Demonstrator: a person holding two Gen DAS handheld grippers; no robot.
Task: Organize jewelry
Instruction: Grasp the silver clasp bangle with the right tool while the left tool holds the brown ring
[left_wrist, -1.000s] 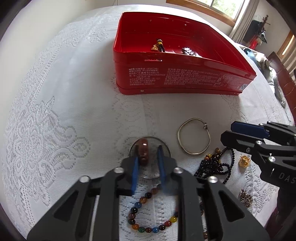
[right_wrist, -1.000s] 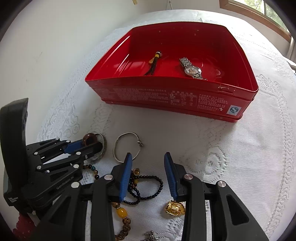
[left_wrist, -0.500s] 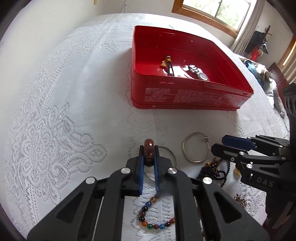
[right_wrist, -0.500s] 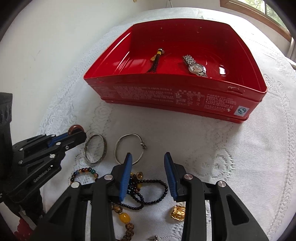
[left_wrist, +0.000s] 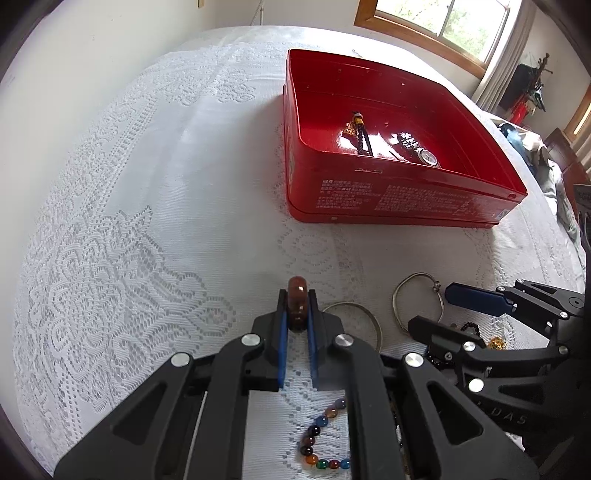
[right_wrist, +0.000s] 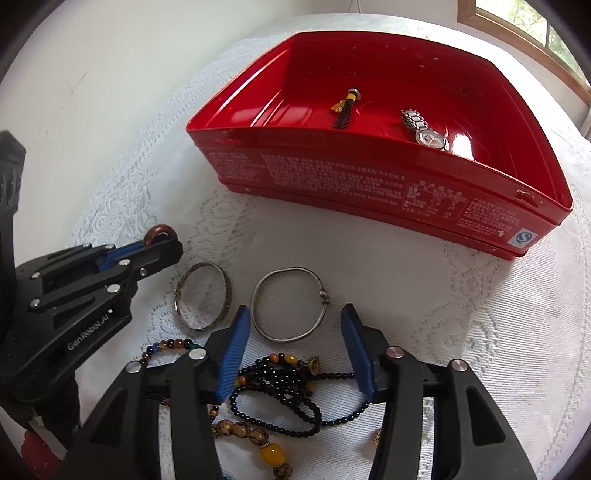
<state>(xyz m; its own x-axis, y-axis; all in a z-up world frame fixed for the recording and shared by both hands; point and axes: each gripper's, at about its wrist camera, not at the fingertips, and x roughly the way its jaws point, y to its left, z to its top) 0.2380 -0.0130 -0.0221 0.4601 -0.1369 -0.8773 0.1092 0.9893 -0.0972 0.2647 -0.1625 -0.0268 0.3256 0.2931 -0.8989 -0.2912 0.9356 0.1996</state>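
My left gripper (left_wrist: 296, 314) is shut on a brown bangle (left_wrist: 297, 308), held edge-up above the lace cloth; in the right wrist view the brown bangle (right_wrist: 159, 233) pokes out of the left gripper (right_wrist: 162, 247). My right gripper (right_wrist: 293, 325) has its jaws opening over the jewelry pile, with nothing pressed between the pads; a thin silver bracelet (right_wrist: 291, 304) lies just past its tips. Black bead strands (right_wrist: 280, 387) lie under it. The red tin box (left_wrist: 388, 206) holds a watch (right_wrist: 424, 129) and a black cord charm (right_wrist: 345, 109).
An engraved silver bangle (right_wrist: 203, 301) lies left of the thin bracelet. A string of coloured beads (left_wrist: 321, 443) sits under my left gripper. Amber and wooden beads (right_wrist: 258, 439) and a gold charm (left_wrist: 496, 343) lie near. A wall stands at the left, a window at the far right.
My left gripper closed on the brown bangle and lifted it off the cloth. My right gripper's jaws widened and it shifted over the thin silver bracelet.
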